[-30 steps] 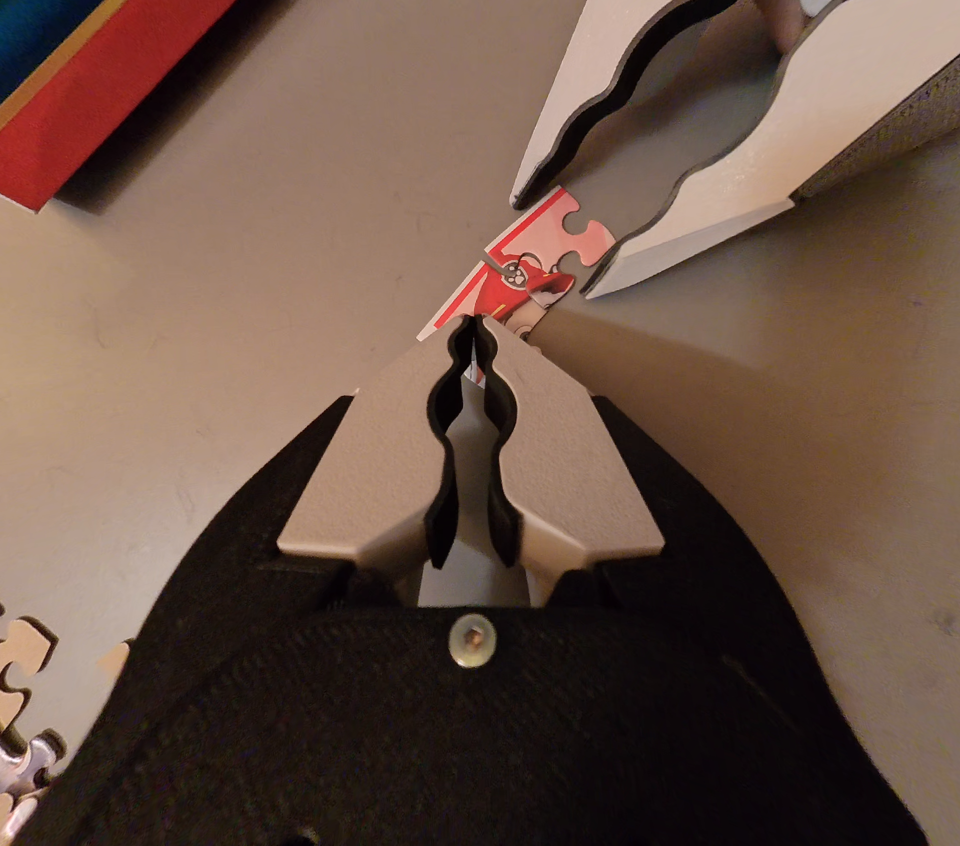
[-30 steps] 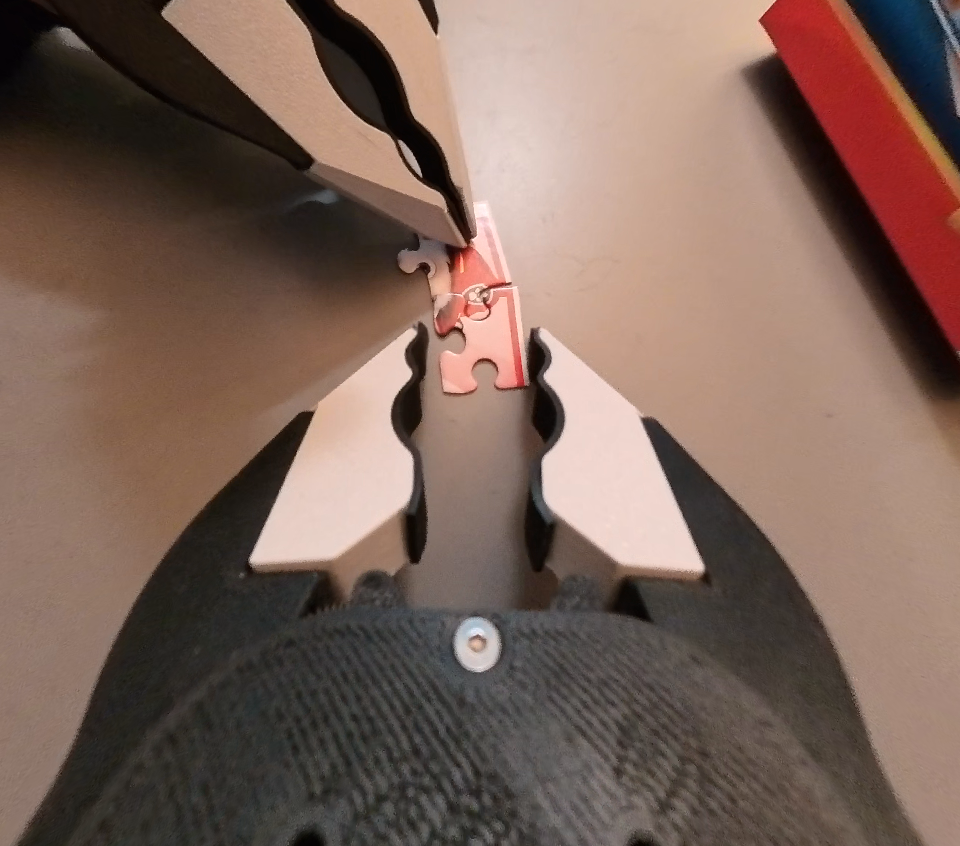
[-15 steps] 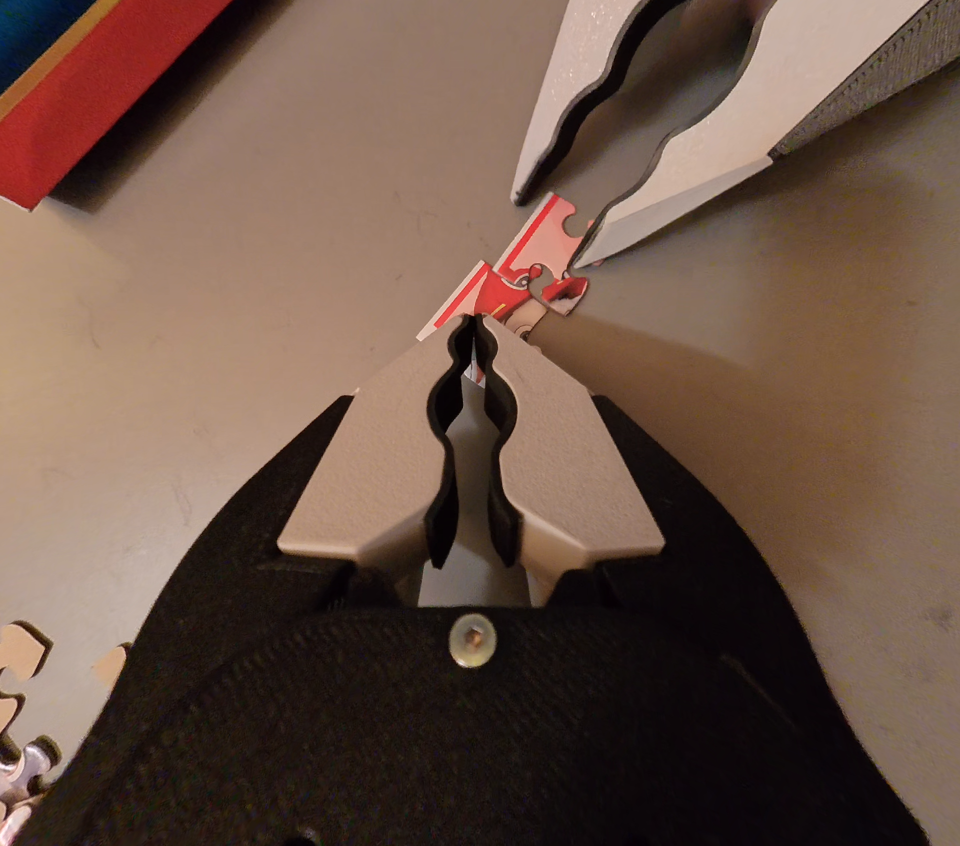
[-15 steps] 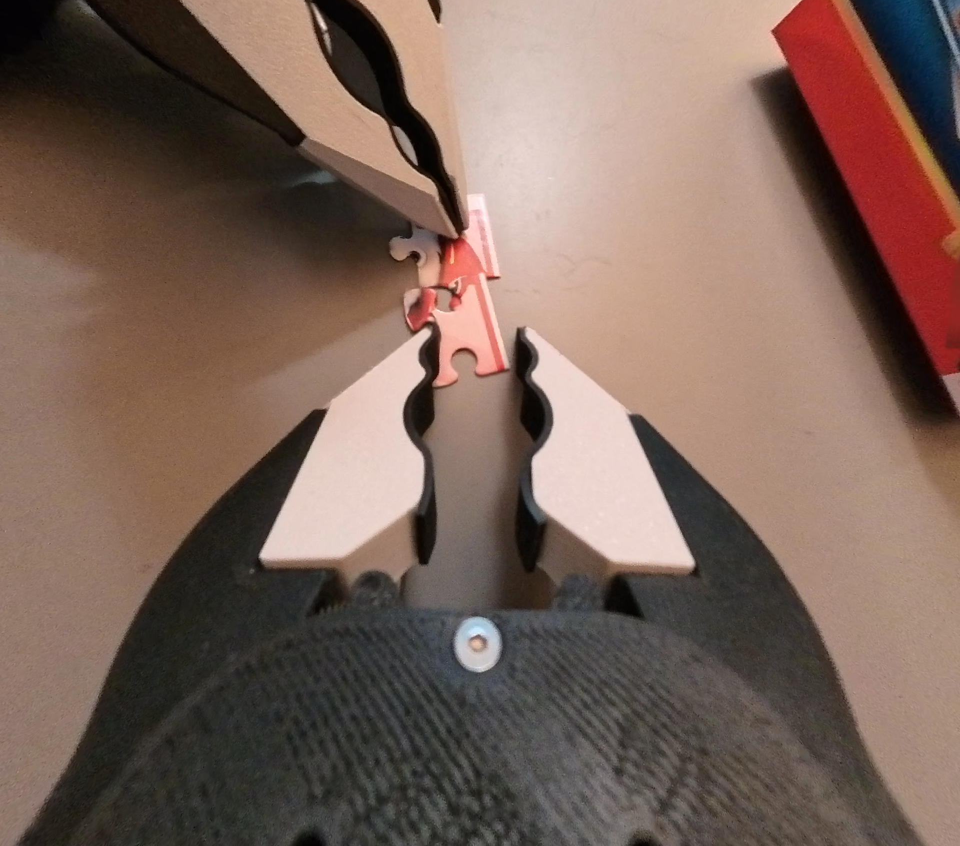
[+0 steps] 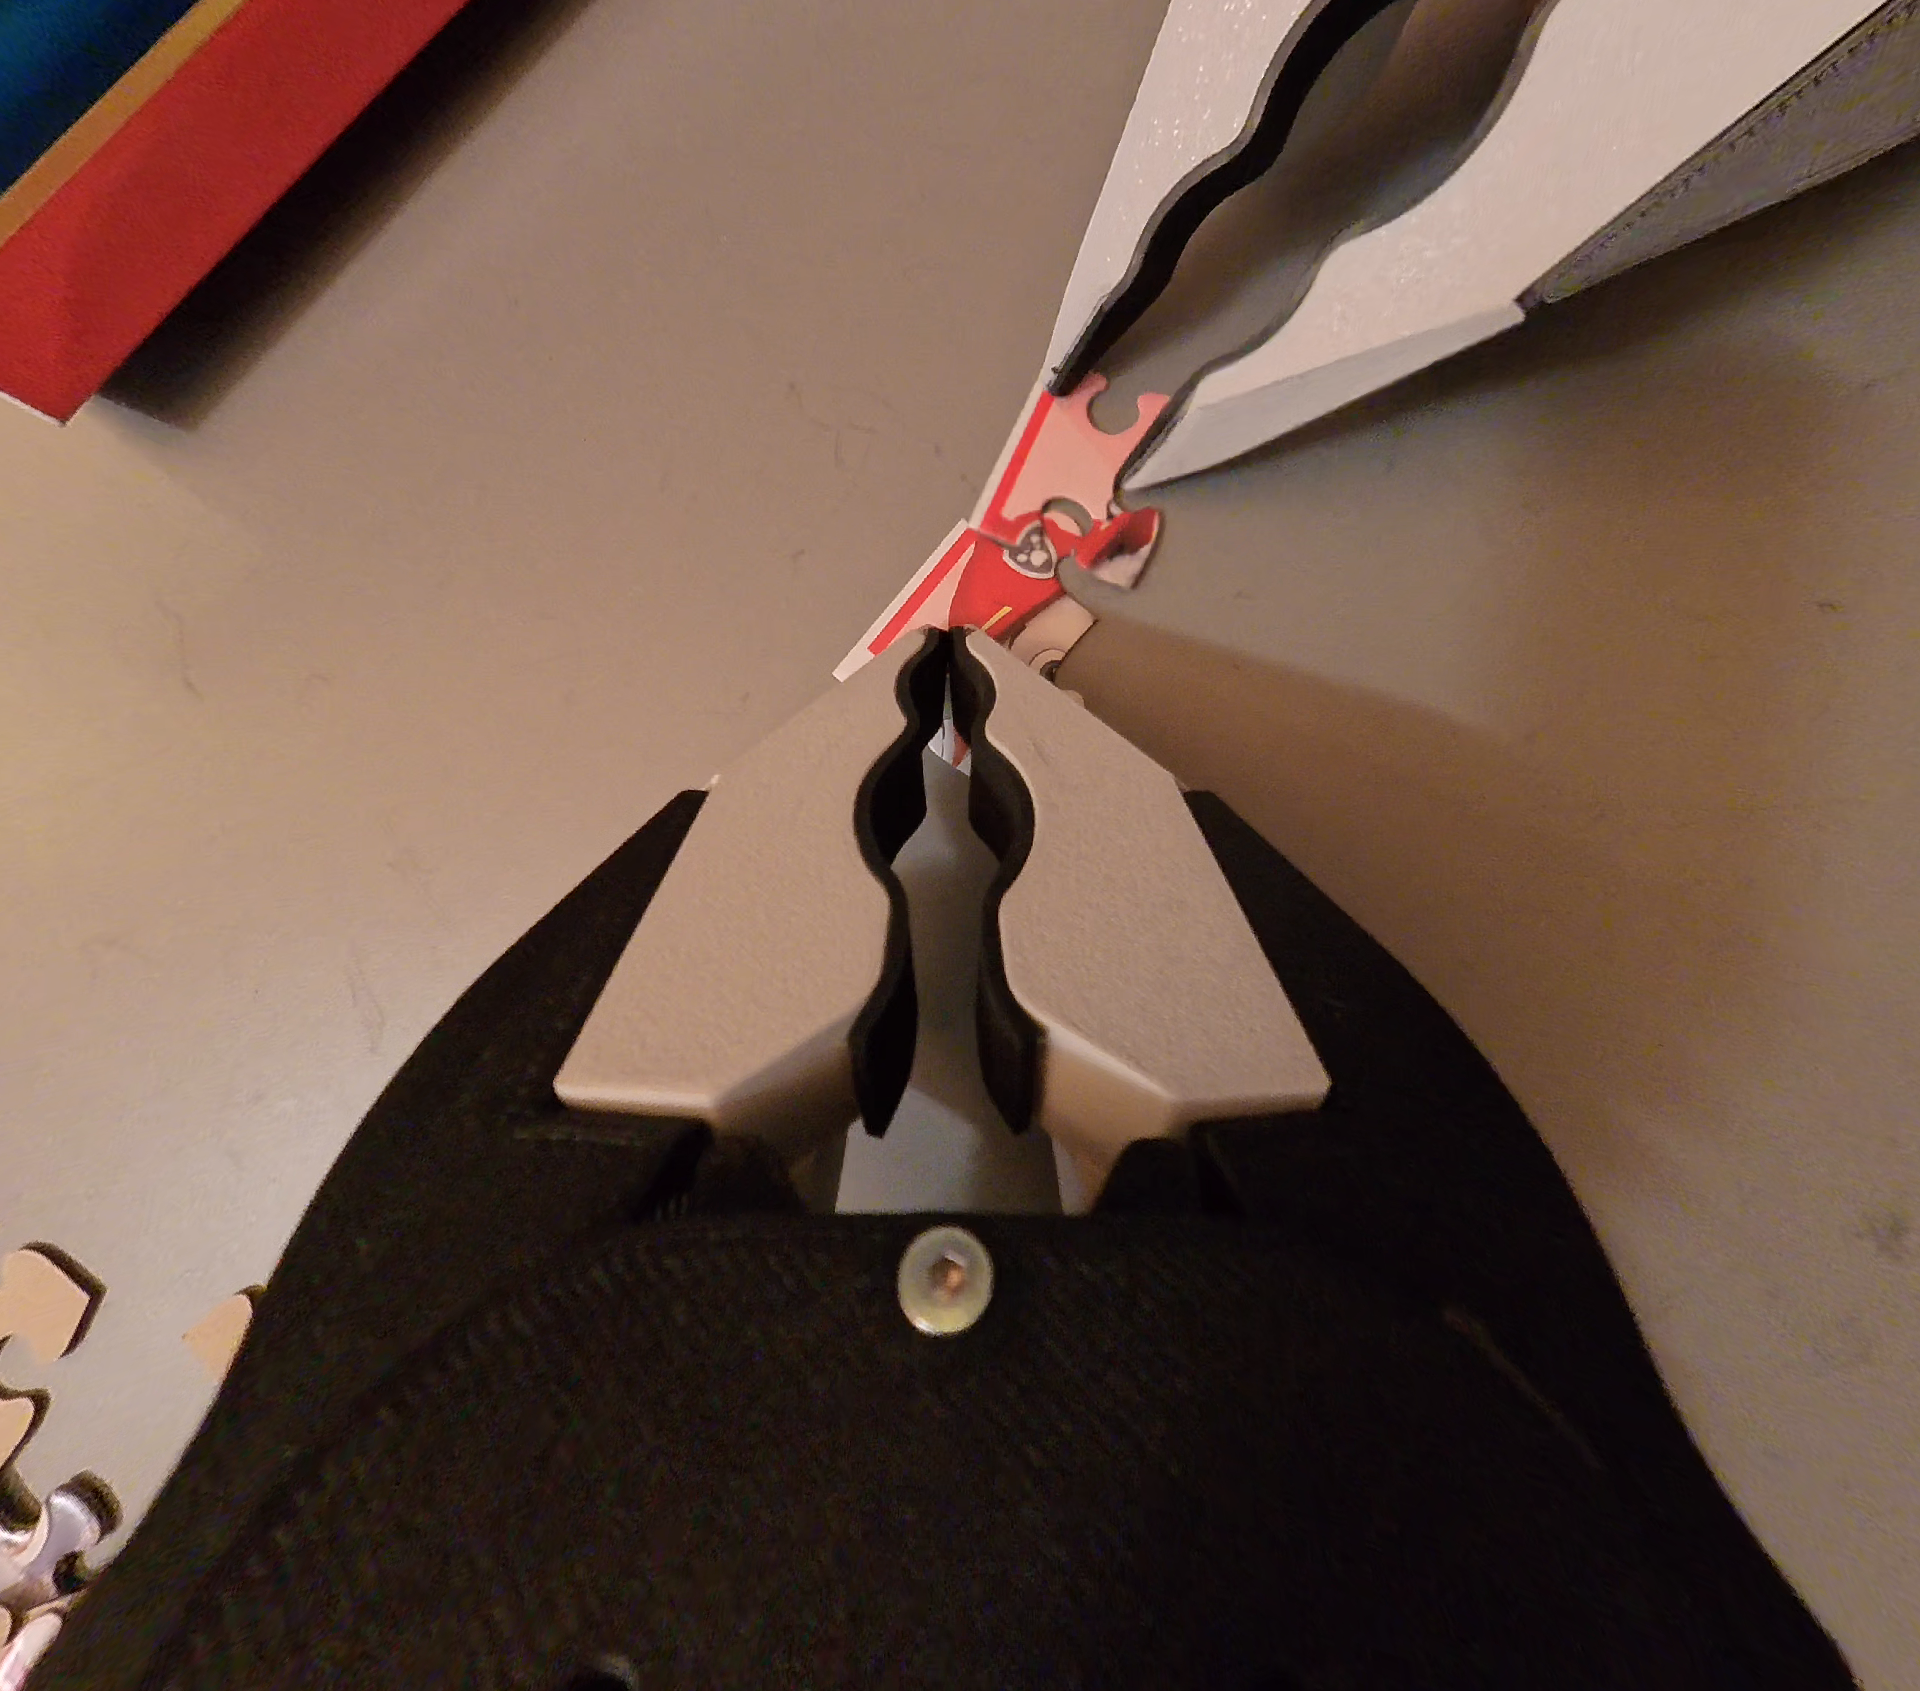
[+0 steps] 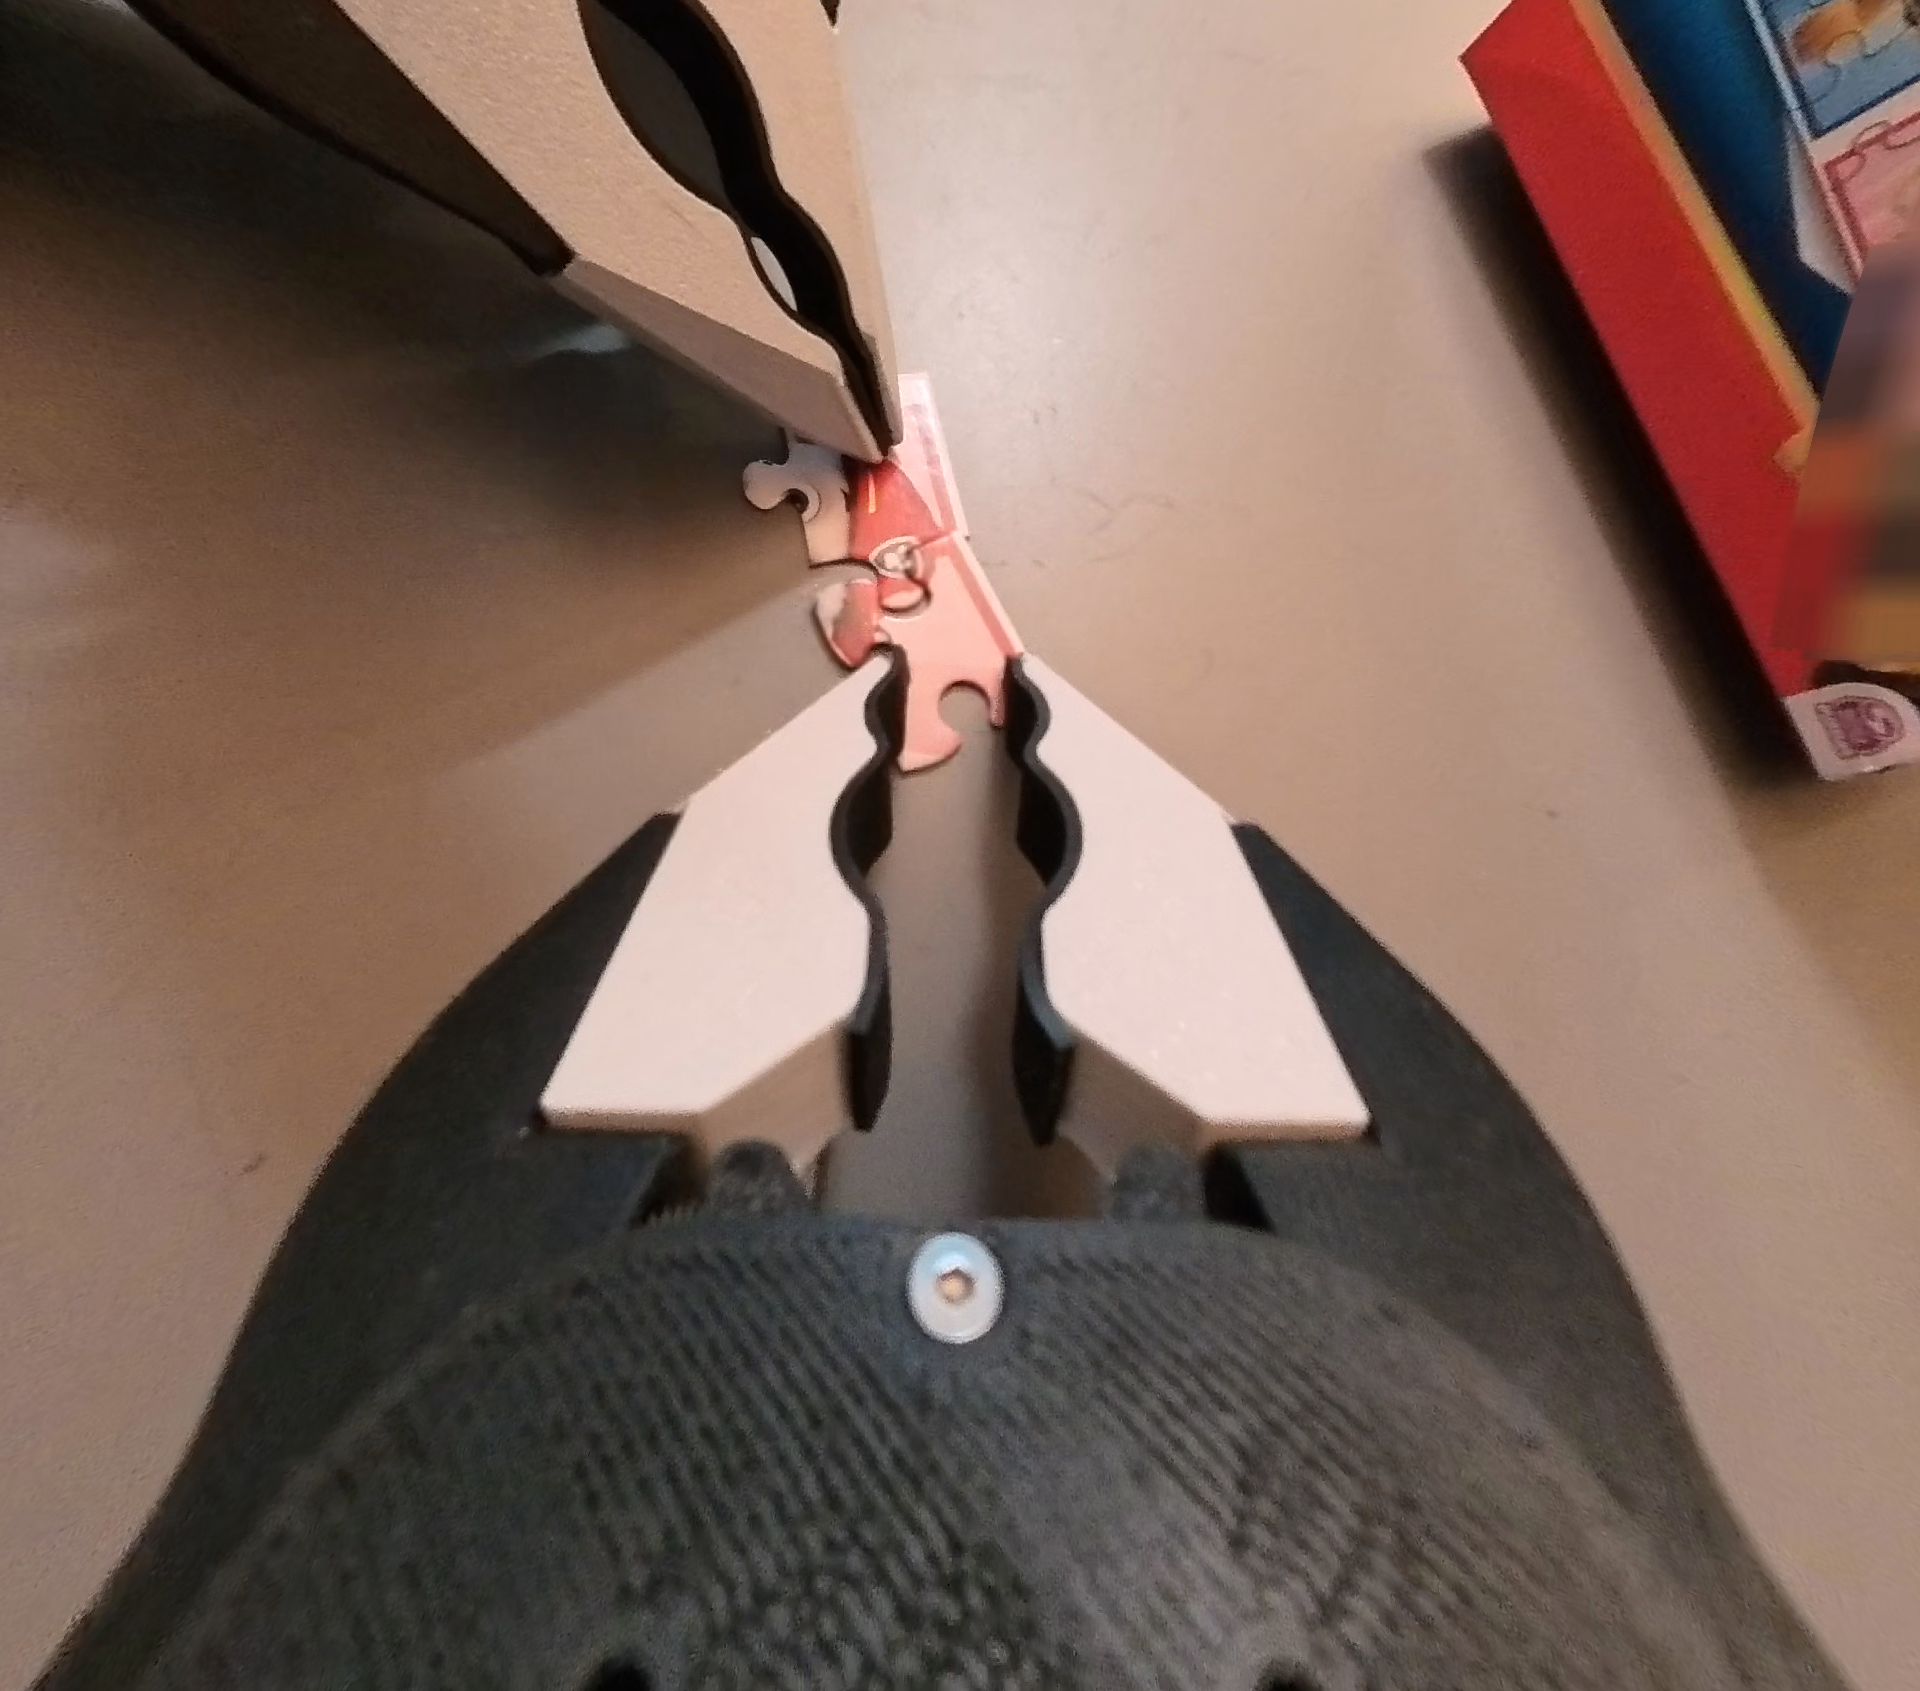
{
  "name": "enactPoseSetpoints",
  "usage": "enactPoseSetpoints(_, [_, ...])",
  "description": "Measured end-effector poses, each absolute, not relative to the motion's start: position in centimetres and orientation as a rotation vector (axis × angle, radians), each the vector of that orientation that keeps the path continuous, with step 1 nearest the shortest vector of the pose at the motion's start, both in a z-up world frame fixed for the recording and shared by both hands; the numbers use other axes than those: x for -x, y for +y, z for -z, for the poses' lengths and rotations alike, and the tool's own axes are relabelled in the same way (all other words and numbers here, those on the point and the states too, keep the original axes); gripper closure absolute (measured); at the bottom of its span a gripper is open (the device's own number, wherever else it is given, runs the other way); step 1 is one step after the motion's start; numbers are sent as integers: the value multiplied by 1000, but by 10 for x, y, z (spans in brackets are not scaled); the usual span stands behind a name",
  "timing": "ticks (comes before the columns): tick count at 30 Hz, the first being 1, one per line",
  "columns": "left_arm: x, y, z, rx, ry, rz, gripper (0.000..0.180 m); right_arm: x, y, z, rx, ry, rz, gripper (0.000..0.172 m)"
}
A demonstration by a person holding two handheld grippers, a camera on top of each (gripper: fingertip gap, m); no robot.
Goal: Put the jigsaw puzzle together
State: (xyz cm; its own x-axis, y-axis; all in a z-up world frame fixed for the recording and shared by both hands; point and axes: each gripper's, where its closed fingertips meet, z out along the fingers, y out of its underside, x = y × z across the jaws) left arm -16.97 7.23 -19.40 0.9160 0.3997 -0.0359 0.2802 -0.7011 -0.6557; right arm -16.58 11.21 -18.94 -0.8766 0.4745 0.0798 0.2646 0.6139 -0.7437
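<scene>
2 grippers meet over 2 joined puzzle pieces lying flat on the tan table (image 5: 520, 498). our left gripper (image 5: 948, 642) is pressed together, tips down on the red piece (image 5: 997, 592). our right gripper (image 6: 948, 685) pinches the pink piece (image 6: 940, 654) by its side edges. we see the joined pair's long axis running from one gripper to the other. well apart lie a red and blue box (image 6: 1662, 239) and loose pieces (image 5: 42, 1309).

Wrist cams face-to-face, close — prob. low; share puzzle pieces (image 5: 1049, 540).
</scene>
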Motion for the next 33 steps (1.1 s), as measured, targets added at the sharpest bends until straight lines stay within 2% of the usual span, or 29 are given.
enactPoseSetpoints(4, [170, 72, 194, 2387, -484, -226, 180, 166, 114, 189, 621, -2561, -1101, 158])
enactPoseSetpoints(14, [170, 72, 194, 2384, -484, -221, 180, 156, 108, 183, 649, -2552, -1099, 150])
enactPoseSetpoints(28, [169, 72, 194, 2387, -482, -227, 180, 150, 115, 190, 700, -2614, -1110, 149])
enactPoseSetpoints(33, [169, 72, 194, 2388, -481, -230, 180, 152, 114, 191, 727, -2605, -1123, 159])
